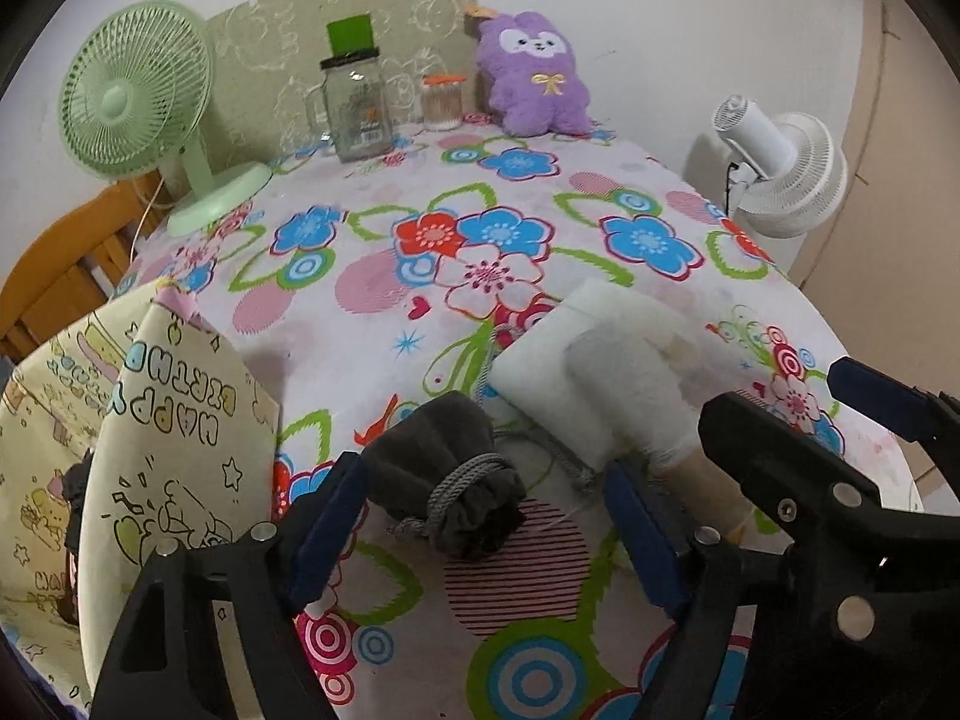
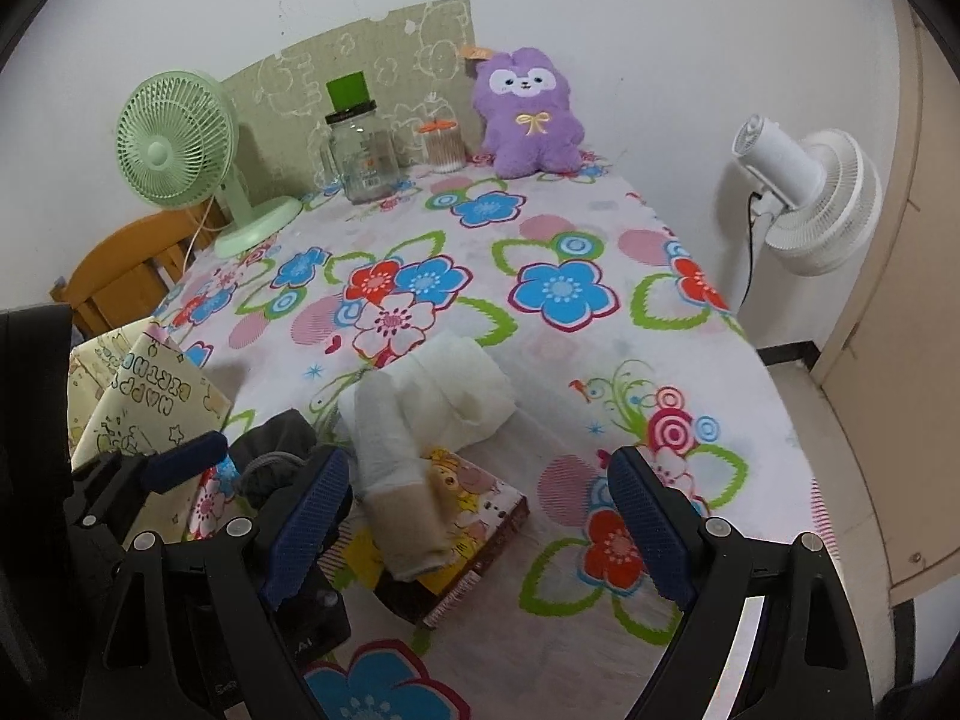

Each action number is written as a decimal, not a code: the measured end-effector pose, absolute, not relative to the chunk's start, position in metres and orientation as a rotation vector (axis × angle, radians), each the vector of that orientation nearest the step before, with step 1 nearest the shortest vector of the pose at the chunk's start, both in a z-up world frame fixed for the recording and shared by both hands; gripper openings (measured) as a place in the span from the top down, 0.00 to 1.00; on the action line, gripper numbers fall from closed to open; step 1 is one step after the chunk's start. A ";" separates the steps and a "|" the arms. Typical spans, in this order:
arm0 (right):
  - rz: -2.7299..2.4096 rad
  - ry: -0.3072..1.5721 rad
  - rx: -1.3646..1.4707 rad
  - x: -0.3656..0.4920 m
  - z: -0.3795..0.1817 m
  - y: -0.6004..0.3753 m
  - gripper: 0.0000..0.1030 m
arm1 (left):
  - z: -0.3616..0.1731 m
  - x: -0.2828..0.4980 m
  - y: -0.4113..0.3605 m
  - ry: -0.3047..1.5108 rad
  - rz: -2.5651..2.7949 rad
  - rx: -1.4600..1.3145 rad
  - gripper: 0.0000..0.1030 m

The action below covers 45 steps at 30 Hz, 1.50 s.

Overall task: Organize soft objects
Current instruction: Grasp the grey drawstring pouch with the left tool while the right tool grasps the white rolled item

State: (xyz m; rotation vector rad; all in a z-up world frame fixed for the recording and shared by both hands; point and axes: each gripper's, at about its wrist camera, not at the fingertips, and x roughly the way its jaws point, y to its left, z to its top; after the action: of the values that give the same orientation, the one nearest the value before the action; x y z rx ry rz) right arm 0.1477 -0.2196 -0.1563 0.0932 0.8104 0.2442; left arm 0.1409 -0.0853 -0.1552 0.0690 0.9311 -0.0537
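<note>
surface (image 1: 384, 324): floral cloth, middle bare, far edge at wall | gift bag (image 1: 168, 420): glossy, near-left edge | grey drawstring pouch (image 1: 447, 480): soft, between spread left hand-held gripper (image 1: 486, 531) jaws, untouched | right hand-held gripper (image 2: 480, 525): spread, empty

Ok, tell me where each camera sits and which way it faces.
Left wrist: on the left gripper, angled down at the grey pouch between its open fingers; the right gripper shows too.
Right wrist: on the right gripper, angled down at the sock.
Shared: floral tablecloth, purple plush, green fan.
</note>
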 end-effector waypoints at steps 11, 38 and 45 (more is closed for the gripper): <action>0.301 0.864 0.070 0.166 -0.170 -0.195 0.25 | -0.166 0.149 -0.075 0.960 -0.012 0.062 0.28; 0.310 0.925 0.036 0.176 -0.181 -0.183 0.70 | -0.175 0.152 -0.064 1.004 0.026 0.058 0.63; 0.308 0.906 0.033 0.168 -0.174 -0.184 0.73 | -0.167 0.145 -0.071 0.985 0.000 0.066 0.64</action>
State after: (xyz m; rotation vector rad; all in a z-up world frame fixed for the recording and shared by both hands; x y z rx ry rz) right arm 0.1682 -0.1839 -0.1744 0.0329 0.9062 0.3076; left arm 0.1446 -0.0711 -0.1674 0.0663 0.9851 0.0000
